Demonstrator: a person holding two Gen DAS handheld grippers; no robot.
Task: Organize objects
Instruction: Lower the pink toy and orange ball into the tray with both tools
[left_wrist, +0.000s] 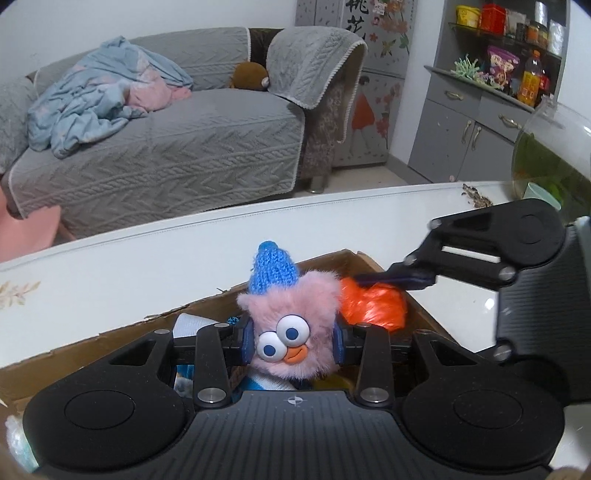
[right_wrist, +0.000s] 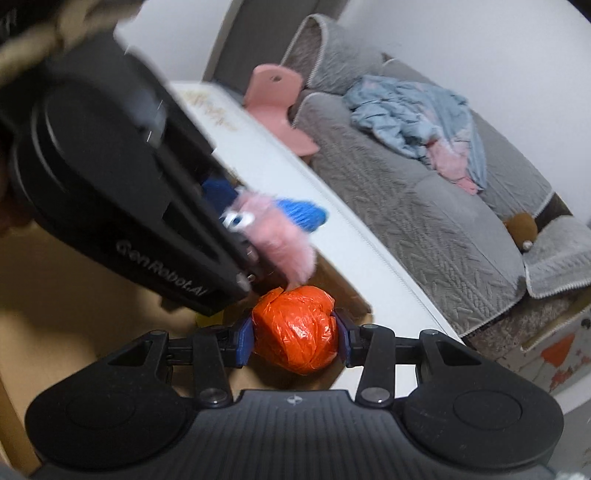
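Left tongs (left_wrist: 293, 341) clamping pink toy (left_wrist: 291, 332), right tongs (right_wrist: 294, 332) clamping orange ball (right_wrist: 295, 328), box (left_wrist: 110, 343) contents mostly hidden

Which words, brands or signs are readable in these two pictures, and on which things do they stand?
"GenRobot.AI": on the side of the left gripper, right wrist view.
"桃花": large black characters on the grey cabinet door, partly cut off.
Labels on the shelf packages and bottle: too small to read.
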